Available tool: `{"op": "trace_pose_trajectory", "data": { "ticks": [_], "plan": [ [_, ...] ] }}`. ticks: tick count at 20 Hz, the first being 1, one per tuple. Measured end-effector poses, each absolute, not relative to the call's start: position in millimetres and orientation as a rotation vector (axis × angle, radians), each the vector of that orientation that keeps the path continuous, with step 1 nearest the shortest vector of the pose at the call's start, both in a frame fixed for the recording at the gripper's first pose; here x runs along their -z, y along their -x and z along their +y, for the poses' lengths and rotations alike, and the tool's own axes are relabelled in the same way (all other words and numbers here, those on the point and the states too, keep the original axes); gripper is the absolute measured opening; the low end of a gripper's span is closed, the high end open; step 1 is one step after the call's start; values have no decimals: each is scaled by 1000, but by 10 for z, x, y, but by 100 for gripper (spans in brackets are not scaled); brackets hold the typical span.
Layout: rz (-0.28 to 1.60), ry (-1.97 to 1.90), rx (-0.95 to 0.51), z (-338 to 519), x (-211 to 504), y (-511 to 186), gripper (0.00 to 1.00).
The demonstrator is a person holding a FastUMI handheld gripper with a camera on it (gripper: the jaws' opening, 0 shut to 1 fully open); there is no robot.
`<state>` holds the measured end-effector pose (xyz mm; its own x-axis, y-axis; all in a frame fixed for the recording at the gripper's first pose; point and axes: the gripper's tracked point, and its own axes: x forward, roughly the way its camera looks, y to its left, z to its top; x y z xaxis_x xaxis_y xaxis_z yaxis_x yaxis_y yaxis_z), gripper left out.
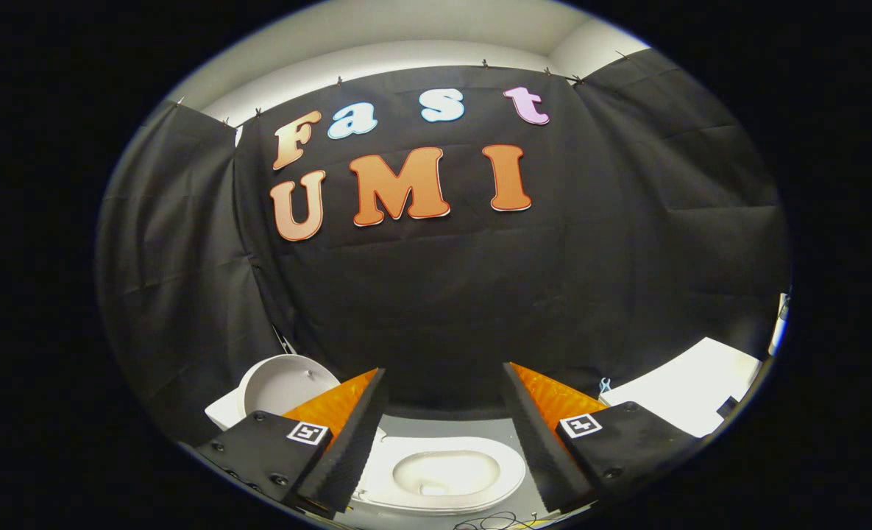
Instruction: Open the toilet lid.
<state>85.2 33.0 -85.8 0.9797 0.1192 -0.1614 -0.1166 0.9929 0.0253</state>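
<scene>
Toilet bowl (443, 471) lies uncovered between the spread, empty fingers of the hand-held gripper (443, 394), lid (285, 383) raised beyond the left finger.

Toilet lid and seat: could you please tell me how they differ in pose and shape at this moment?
The toilet lid stands raised, partly behind one finger; the seat lies flat, between and below the fingers. The lid shows a solid dished face; the seat is a ring around the open bowl. Both are white. The gripper is open, holding nothing.
</scene>
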Motion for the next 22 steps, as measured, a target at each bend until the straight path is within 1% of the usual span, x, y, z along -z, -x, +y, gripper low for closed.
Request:
{"op": "trace_pose_trajectory", "data": {
  "ticks": [7, 18, 22],
  "plan": [
    [109, 40, -105, 327, 580, -795, 98],
    [105, 34, -84, 229, 562, -647, 98],
    [91, 26, -55, 31, 517, -622, 98]
  ]
}}
